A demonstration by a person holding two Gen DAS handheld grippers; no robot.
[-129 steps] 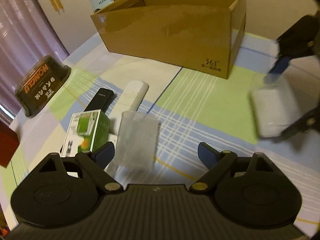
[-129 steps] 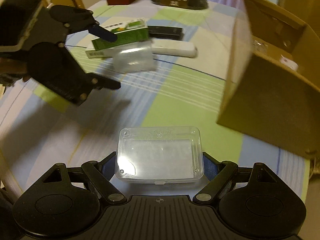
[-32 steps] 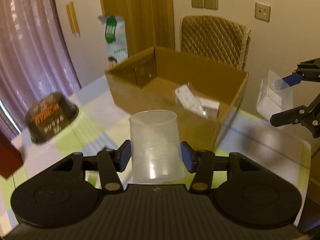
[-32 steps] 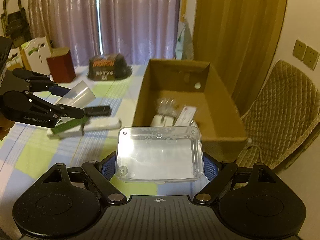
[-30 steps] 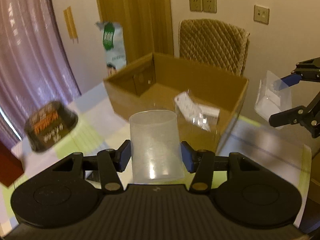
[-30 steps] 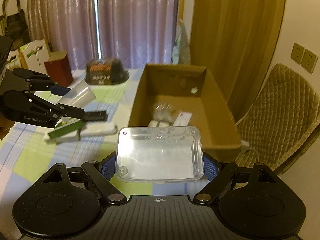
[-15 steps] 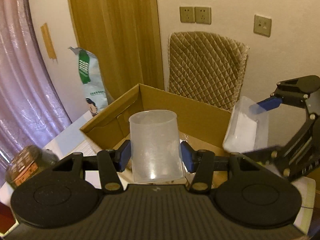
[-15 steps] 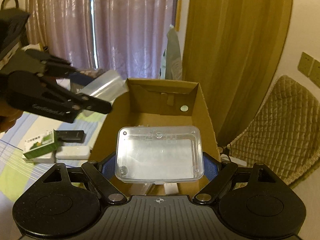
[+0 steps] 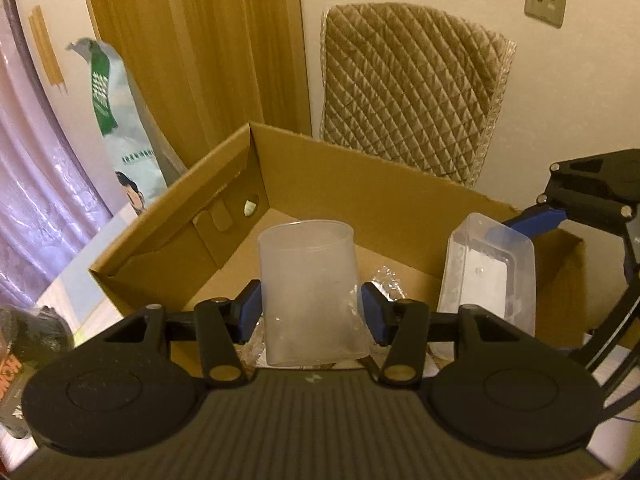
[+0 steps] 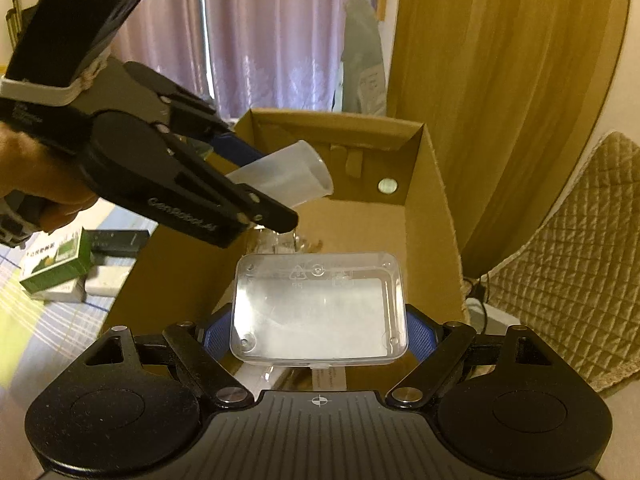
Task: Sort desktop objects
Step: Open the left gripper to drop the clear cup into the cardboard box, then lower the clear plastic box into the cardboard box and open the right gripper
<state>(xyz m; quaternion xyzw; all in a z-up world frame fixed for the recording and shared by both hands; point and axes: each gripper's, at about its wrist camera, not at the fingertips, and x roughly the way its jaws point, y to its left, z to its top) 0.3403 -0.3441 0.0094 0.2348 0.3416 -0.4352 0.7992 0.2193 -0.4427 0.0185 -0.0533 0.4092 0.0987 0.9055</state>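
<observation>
My left gripper (image 9: 312, 312) is shut on a frosted plastic cup (image 9: 310, 292), held over the open cardboard box (image 9: 180, 248). From the right wrist view the same cup (image 10: 288, 178) hangs tilted over the box (image 10: 432, 208), a hand gripping the left tool. My right gripper (image 10: 318, 336) is shut on a clear rectangular plastic case (image 10: 320, 308), also above the box opening; that case (image 9: 488, 276) shows at the right of the left wrist view. Crinkled clear packaging (image 10: 280, 242) lies on the box floor.
On the checked tablecloth (image 10: 52, 328) left of the box lie a green carton (image 10: 56, 260), a black remote (image 10: 120, 238) and a white remote (image 10: 106, 282). A quilted chair (image 9: 412, 92) stands behind the box, a tall snack bag (image 9: 116, 128) at its left.
Both grippers have risen from the table with their loads and moved forward over the open box. In the last half second they have come closer and lower above its opening.
</observation>
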